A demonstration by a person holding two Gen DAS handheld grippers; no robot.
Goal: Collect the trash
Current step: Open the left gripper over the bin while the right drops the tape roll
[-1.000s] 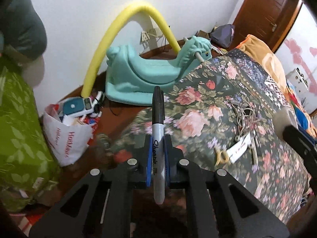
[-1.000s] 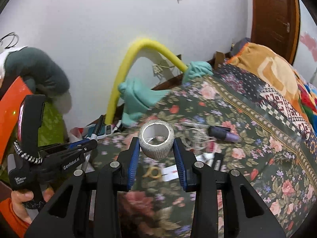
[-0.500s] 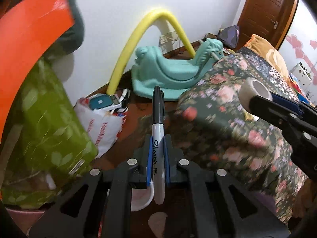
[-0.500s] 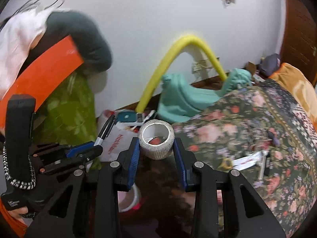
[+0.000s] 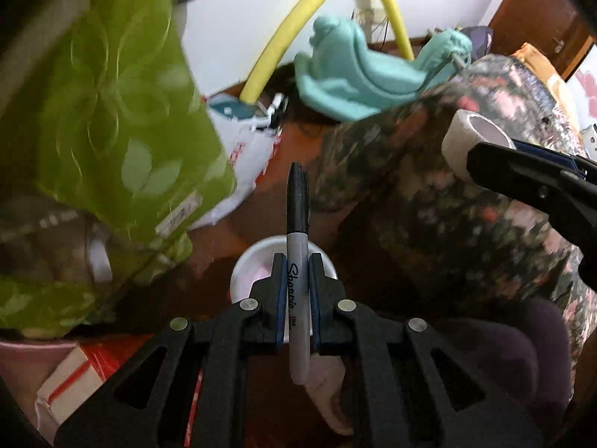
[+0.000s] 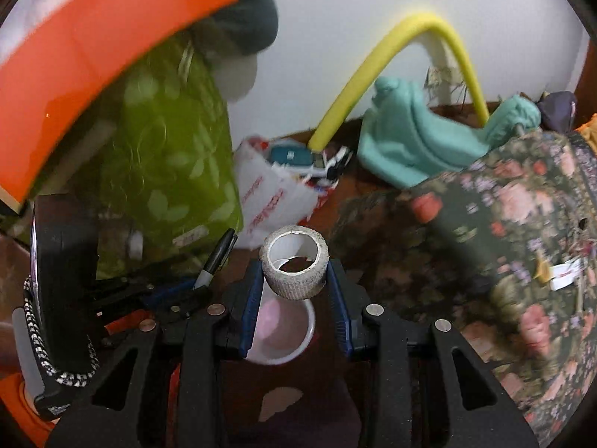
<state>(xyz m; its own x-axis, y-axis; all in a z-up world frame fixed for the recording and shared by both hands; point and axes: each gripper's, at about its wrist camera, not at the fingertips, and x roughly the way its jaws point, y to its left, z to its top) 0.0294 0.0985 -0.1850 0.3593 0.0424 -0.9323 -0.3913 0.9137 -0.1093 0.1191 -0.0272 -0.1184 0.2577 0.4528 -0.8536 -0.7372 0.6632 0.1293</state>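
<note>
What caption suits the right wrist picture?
Right gripper clamps a tape roll above a white bowl, floral bedspread alongside.

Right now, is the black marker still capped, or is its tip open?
Capped. The marker, clamped upright in the left gripper, shows its black cap on the far end, with the clip visible.

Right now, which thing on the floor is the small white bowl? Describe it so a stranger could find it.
Start at the big lime-green leaf-print bag leaning by the white wall, then drop to the dark floor at its foot, beside the floral bedspread. The small round white bowl sits there, directly under the grey tape roll. It is the only open, round, pink-tinted container nearby.
</note>
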